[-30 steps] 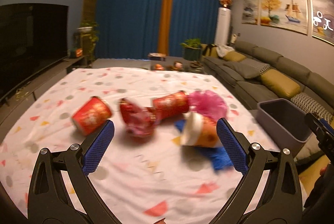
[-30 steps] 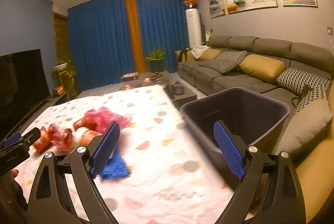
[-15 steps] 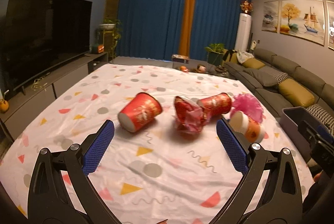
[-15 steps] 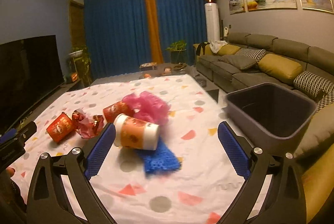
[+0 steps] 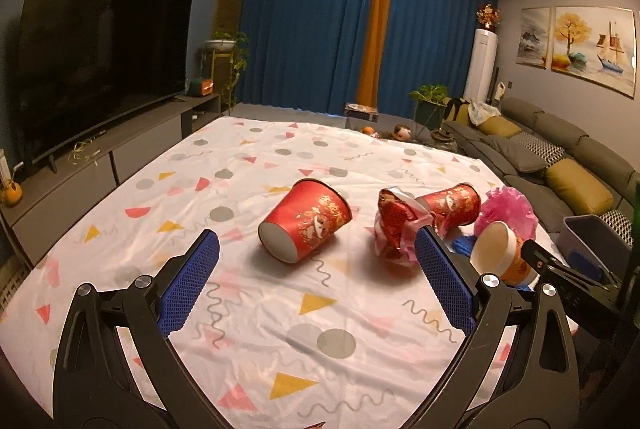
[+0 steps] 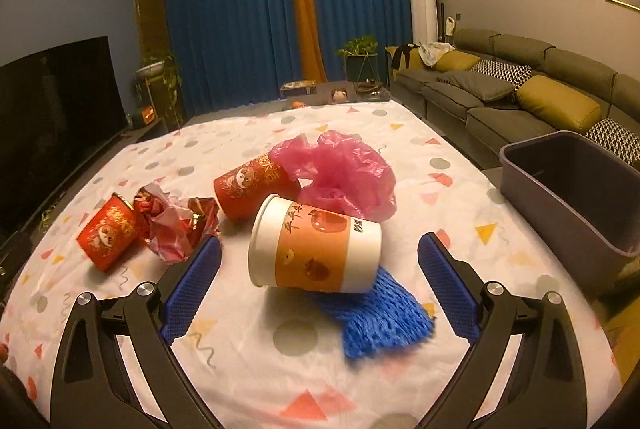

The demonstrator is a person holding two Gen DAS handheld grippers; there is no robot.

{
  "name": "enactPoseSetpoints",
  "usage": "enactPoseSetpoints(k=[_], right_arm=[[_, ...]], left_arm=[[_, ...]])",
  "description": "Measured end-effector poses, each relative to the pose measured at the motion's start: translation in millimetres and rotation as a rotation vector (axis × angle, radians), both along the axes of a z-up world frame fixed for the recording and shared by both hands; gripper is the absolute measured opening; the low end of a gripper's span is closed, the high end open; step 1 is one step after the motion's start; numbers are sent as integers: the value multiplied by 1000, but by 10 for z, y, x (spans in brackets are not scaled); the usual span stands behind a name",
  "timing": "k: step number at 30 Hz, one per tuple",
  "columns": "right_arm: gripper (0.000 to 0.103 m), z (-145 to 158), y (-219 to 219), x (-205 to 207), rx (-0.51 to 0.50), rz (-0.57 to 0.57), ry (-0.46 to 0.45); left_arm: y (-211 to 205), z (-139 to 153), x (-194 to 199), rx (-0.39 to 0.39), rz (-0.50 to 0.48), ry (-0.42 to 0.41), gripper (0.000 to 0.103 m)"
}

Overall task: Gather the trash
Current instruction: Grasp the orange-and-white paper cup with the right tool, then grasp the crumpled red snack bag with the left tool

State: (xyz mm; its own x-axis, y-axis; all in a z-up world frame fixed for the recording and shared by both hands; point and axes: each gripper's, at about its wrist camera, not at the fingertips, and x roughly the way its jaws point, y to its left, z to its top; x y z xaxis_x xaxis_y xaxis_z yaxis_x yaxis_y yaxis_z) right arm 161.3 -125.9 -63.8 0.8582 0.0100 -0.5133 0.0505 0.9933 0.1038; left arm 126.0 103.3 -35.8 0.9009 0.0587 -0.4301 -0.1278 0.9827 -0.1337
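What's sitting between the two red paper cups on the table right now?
In both wrist views, a crumpled red foil wrapper lies between the near red paper cup and the far red paper cup.

Gold Chinese characters are printed on the red paper cups (image 5: pixel 307 220) and dark characters on the orange-banded white cup (image 6: pixel 316 243), but none is sharp enough to read.

Patterned white tablecloth (image 6: pixel 248 361) under tipped cups (image 6: pixel 316 249), crumpled wrappers (image 6: pixel 172 225).
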Motion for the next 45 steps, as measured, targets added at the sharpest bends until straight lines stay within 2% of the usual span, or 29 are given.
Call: enactPoseSetpoints(k=[11, 17, 28, 33, 36, 40, 45], right_arm=[[95, -152, -40, 304, 29, -27, 79], [82, -227, -41, 350, 39, -13, 110], [82, -64, -181, 101, 63, -19, 38], [82, 64, -277, -104, 62, -27, -19], [82, 128, -345, -198, 63, -31, -43], [82, 190, -450, -306, 62, -34, -68], [82, 206, -531, -382, 50, -33, -83]], left_arm=[[53, -65, 122, -22, -17, 19, 96], [47, -83, 159, -18, -26, 27, 97], [-117, -74, 248, -12, -93, 42, 96], [-261, -71, 497, -63, -171, 74, 96], [-367, -103, 685, -65, -196, 89, 91], [-512, -203, 926, -62, -224, 135, 77], [-616, -303, 1116, -48, -225, 175, 75]])
